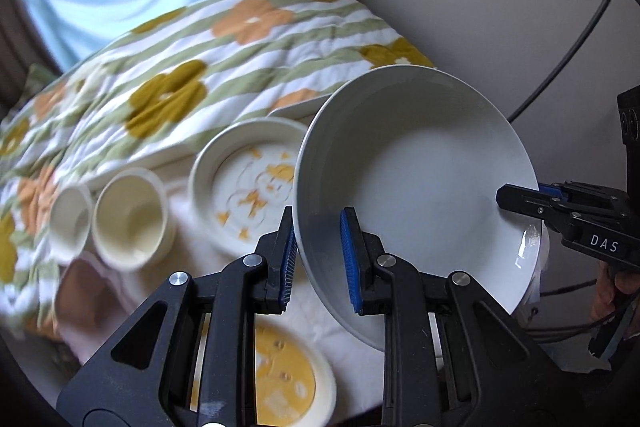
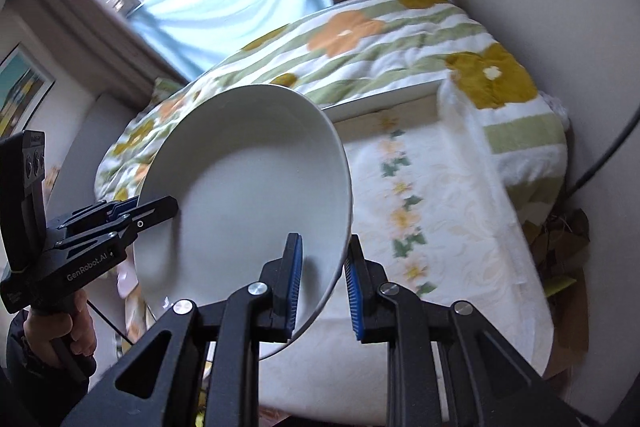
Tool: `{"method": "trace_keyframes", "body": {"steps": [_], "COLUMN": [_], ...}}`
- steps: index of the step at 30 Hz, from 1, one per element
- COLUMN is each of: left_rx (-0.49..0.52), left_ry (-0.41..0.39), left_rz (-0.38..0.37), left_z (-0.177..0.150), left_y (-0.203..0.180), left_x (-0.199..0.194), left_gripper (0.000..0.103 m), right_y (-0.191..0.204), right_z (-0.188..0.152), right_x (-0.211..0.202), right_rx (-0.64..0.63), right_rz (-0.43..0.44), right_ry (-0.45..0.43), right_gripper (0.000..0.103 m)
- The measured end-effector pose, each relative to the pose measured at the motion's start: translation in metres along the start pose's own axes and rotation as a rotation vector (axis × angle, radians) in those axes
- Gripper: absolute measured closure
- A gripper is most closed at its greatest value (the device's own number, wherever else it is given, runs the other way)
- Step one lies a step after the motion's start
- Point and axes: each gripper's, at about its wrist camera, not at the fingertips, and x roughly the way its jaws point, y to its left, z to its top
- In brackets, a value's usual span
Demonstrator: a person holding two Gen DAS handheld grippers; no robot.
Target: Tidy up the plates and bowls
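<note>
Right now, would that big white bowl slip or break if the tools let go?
The big white bowl looks glossy and stiff, so it is probably slippery and breakable. The left tool and right tool each pinch only its rim, and it hangs tilted, so it would likely drop.

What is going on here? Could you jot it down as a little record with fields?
Held item: large white bowl, lifted and tilted
Left tool: shut on the bowl's rim
Right tool: shut on the opposite rim
Below, on the white cloth: patterned plate, two cream cups, yellow dish
Behind: bed with floral quilt
Hands: one hand grips the left tool's handle
</note>
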Motion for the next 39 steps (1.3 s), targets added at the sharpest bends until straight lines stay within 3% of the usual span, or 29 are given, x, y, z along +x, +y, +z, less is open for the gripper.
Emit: {"method": "trace_keyframes", "body": {"steps": [10,17,24,29,39], "left_rx": [-0.215,-0.308,-0.373,-0.363,-0.263], "left_ry": [0.045,0.104,0.139,0.139,0.167], "left_rz": [0.099,0.064,0.005,0.012,0.127], "left_z": [-0.107,-0.161,-0.186,-0.188,-0.191], "left_y": [0.054,0.093,0.121,0.126,0.121], "left_x": [-0.035,-0.012,0.023,0.033,0.049], "left_gripper": [0.084,0.084,0.084,0.084,0.084], "right_y": [0.060,0.083,0.096,0.103,0.130], "right_z": [-0.055,-0.083,-0.090,-0.090,-0.093], "right_x": [0.035,0.076,0.105,0.111,0.117], "right_rx": [-0.145,-0.164,-0.172,-0.193,-0.295], "right_rz": [0.113,0.106,0.044,0.009,-0.074], "right_ry": [0.150,0.241,0.271,0.264,0.241], "right_gripper": [0.084,0.084,0.084,0.084,0.084]}}
